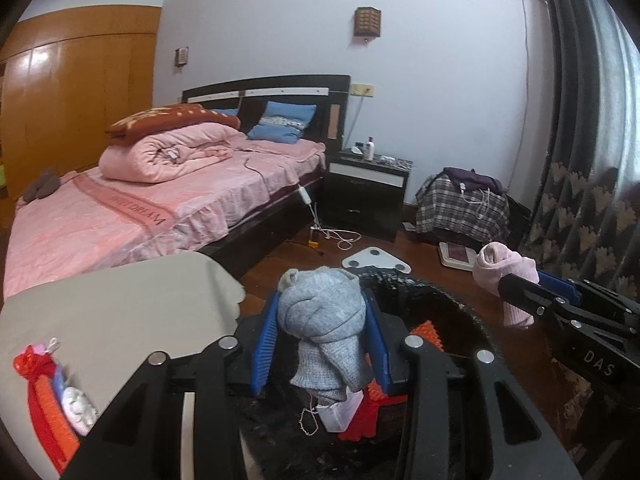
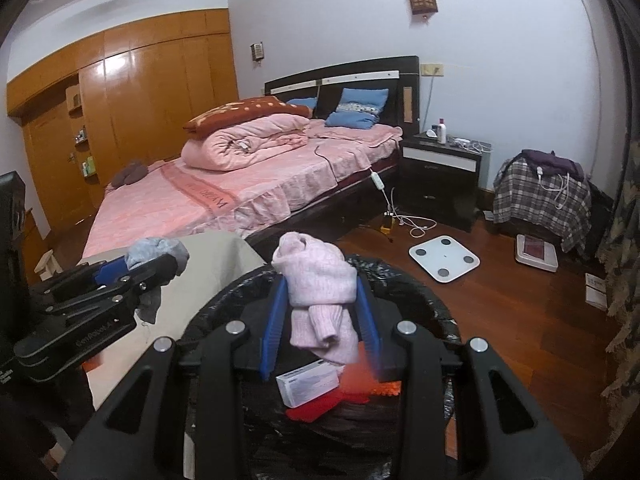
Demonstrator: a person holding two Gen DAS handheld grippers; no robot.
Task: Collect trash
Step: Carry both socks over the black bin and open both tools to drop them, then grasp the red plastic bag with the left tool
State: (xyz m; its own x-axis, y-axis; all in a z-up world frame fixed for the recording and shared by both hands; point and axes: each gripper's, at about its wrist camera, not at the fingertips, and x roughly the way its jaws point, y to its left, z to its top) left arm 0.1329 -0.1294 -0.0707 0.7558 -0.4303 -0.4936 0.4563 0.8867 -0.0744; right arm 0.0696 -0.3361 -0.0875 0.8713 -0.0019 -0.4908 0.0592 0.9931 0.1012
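My left gripper (image 1: pixel 322 312) is shut on a grey-blue knitted sock bundle (image 1: pixel 324 312) and holds it over the black-lined trash bin (image 1: pixel 448 300). My right gripper (image 2: pixel 322 300) is shut on a pink knitted sock bundle (image 2: pixel 316 276), also above the bin (image 2: pixel 404 280). Each gripper shows in the other's view: the right one with the pink bundle (image 1: pixel 504 268) at the right, the left one with the grey bundle (image 2: pixel 160 252) at the left. Inside the bin lie a white box (image 2: pixel 306 384) and red-orange pieces (image 2: pixel 352 388).
A beige table (image 1: pixel 120 312) stands left of the bin, with red, orange and white items (image 1: pixel 52 392) at its near-left edge. Behind are a pink bed (image 2: pixel 248 184), a black nightstand (image 2: pixel 440 172), a white scale (image 2: pixel 444 258) on the wooden floor and a plaid-covered stool (image 2: pixel 540 196).
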